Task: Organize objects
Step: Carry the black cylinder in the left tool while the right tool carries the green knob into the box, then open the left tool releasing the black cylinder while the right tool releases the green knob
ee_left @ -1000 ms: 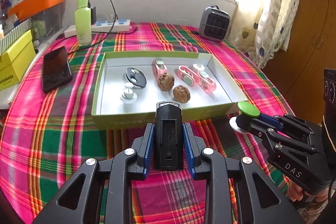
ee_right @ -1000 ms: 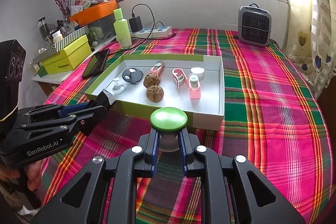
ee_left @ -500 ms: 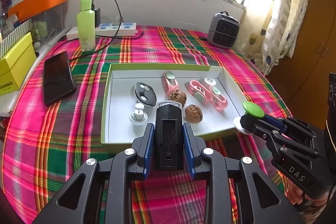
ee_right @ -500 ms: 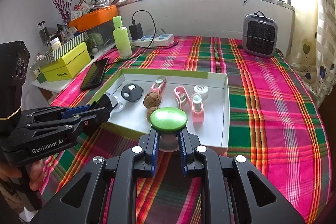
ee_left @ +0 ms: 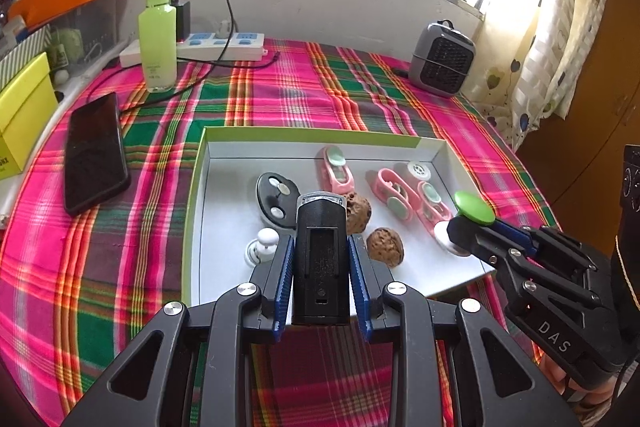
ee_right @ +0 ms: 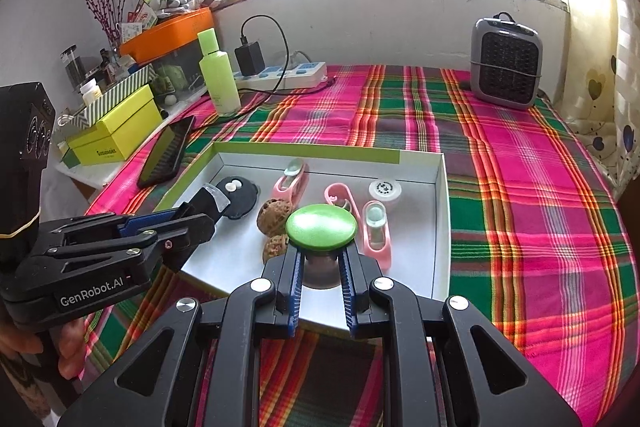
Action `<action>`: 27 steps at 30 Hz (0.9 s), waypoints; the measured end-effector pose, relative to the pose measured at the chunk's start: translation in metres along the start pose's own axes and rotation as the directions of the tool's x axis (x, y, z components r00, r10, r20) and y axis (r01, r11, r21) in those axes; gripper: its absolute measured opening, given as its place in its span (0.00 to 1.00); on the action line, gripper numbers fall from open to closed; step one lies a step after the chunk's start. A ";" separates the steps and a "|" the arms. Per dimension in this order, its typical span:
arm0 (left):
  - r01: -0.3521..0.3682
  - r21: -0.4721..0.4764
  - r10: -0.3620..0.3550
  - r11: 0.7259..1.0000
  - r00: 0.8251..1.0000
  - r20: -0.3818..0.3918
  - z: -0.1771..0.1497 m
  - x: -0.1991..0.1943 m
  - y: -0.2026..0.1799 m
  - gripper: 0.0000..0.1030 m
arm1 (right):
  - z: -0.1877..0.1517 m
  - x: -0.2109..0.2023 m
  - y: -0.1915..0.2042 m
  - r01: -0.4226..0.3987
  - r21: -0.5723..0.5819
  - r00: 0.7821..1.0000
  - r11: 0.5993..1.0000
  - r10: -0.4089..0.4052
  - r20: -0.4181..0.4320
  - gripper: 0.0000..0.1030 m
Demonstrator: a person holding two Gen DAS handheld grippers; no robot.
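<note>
Black device (ee_left: 320, 259) is pinched by the left gripper (ee_left: 320, 267) and green-topped knob (ee_right: 321, 227) by the right gripper (ee_right: 320, 267), both above the tray's (ee_left: 312, 141) near edge.

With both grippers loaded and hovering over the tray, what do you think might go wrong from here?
The black block in the left gripper hangs over a walnut and a white knob; lowering it could knock them. The green-topped piece in the right gripper could land on the pink clips.
</note>
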State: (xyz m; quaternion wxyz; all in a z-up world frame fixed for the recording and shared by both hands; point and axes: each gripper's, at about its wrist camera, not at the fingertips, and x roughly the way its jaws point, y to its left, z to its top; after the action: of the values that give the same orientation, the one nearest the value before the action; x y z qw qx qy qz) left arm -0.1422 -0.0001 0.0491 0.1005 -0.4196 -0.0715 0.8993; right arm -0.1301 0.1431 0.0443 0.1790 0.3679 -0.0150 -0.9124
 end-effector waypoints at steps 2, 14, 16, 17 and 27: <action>0.000 -0.003 0.000 1.000 1.000 -0.004 0.001 0.003 0.001 0.24 | 0.001 0.005 -0.001 -0.007 -0.001 1.000 1.000 0.007 -0.009 0.18; -0.007 0.000 0.007 1.000 1.000 -0.031 0.004 0.017 -0.001 0.24 | 0.001 0.024 -0.002 -0.014 -0.008 0.998 1.000 0.013 -0.057 0.18; -0.006 0.000 0.006 1.000 0.999 -0.039 0.004 0.020 -0.001 0.24 | 0.001 0.026 -0.002 -0.014 -0.008 0.998 1.000 0.013 -0.063 0.18; -0.008 0.000 0.008 1.000 0.999 -0.043 0.004 0.021 -0.001 0.24 | 0.002 0.027 -0.002 -0.014 -0.008 0.998 1.000 0.014 -0.065 0.18; -0.019 0.001 0.019 1.000 0.997 -0.069 0.002 0.031 0.000 0.24 | -0.001 0.037 -0.004 -0.013 -0.010 0.995 1.000 0.012 -0.097 0.18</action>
State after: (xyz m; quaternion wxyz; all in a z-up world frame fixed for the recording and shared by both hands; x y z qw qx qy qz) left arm -0.1629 0.0076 0.0273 0.0943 -0.4509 -0.0641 0.8853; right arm -0.1556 0.1343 0.0186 0.1873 0.4107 -0.0035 -0.8923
